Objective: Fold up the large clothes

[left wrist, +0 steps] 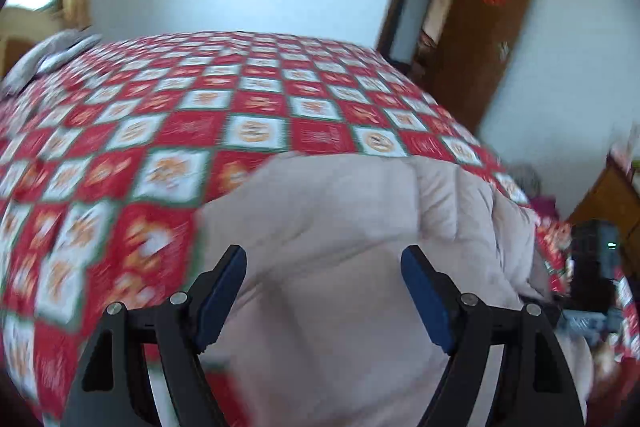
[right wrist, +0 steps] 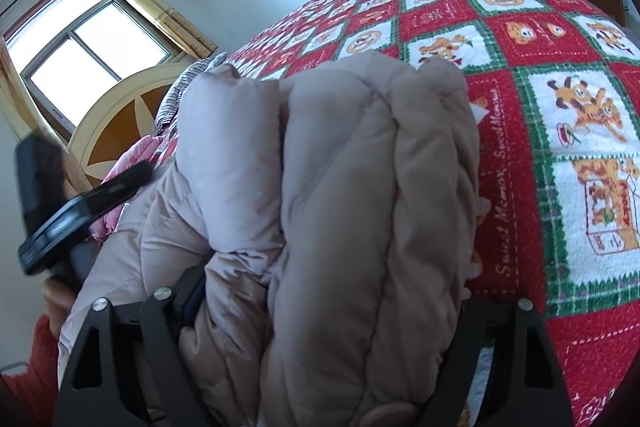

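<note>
1. The left gripper (left wrist: 324,291) has its jaws spread wide and pinches nothing; it hangs over the padded coat (left wrist: 360,227), whose pale beige quilting fills the gap between the blue pads (left wrist: 428,303).
2. The right gripper (right wrist: 320,311) is buried in the coat (right wrist: 360,187): thick folds bulge up between its two arms and hide the tips, so I cannot tell whether the jaws are pressed on the cloth or merely around it.
3. The coat lies on the bed, at the near edge, bunched into a thick, layered bundle with a sleeve-like roll (right wrist: 228,147) lying over the body.
4. Judged from this, the fold looks well under way, perhaps half or more: layers are stacked, but the bundle is lumpy and uneven, so squaring and flattening appear to be left.
5. Around it, the red checked bedspread (left wrist: 200,131) gives open room beyond the coat.
6. Striped bedding (right wrist: 180,91) and pink cloth (right wrist: 128,163) lie by the headboard (right wrist: 120,115), well apart.
7. A door (left wrist: 480,27) stands ajar; dark equipment (left wrist: 592,259) sits by the bed's right edge.
8. The left view is blurred, so finer detail there is uncertain.
</note>
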{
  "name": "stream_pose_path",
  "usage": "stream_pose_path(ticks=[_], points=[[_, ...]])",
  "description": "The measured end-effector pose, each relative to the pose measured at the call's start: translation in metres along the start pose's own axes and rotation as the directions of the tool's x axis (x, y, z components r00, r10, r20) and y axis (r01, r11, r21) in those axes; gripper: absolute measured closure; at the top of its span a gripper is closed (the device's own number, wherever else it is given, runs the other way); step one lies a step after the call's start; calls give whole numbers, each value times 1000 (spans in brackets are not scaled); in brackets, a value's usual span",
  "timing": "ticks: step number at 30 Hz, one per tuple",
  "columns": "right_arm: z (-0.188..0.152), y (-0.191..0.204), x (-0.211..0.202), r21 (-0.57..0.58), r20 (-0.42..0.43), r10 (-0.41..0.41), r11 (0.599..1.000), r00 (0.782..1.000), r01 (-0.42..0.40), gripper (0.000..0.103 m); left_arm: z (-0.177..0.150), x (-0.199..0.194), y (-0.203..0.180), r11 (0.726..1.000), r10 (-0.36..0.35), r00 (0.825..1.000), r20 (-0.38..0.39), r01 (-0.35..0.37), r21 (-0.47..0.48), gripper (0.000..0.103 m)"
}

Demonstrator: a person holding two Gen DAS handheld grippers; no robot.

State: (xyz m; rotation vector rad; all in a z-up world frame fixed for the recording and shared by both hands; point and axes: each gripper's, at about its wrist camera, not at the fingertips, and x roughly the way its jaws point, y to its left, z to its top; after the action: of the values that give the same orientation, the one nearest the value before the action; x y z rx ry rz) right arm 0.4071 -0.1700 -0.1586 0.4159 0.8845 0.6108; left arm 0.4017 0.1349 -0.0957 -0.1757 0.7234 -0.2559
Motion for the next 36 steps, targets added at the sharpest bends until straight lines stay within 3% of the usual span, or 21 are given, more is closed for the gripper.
stream_pose_path(ticks=[3,6,10,15,18,20,23,26,30,36], points=[[0,1,2,-4,2,9,1000,1000,-9,18,-23,-4,31,993,-37,998,-45,32,-109,20],[1,1,2,-1,9,10,1000,1000,-10,18,-38,5,41,975,-122,992,-31,114,-193,20],[1,-4,1,3,9,21,1000,1000,-21,18,-44,26,37,956,-173,983,-68,150,-252,13],[-2,-6,0,0,8,32,999,999,-32,16,-47,42,35,923,-326,933,-152,279,-263,12],[-2,-6,0,-9,9,26,1000,1000,-26,16,-45,45,34,918,-369,913,-173,328,-223,11],[-2,-4,1,-11,13,13,1000,1000,-13,16,-47,48,33,914,-372,916,-150,334,-229,7],[-2,-1,2,-13,11,-4,1000,1000,4,16,-49,47,21,934,-330,938,-108,307,-183,5],[0,3,4,-29,-7,-15,999,1000,14,18,-48,46,19,929,-348,931,-107,328,-170,9],[0,14,3,-51,-23,-60,997,998,59,29,-46,38,16,923,-363,928,-87,345,-167,25],[-13,53,-16,-140,-1,-171,976,985,169,49,-48,11,7,947,-314,946,-79,306,-95,29]])
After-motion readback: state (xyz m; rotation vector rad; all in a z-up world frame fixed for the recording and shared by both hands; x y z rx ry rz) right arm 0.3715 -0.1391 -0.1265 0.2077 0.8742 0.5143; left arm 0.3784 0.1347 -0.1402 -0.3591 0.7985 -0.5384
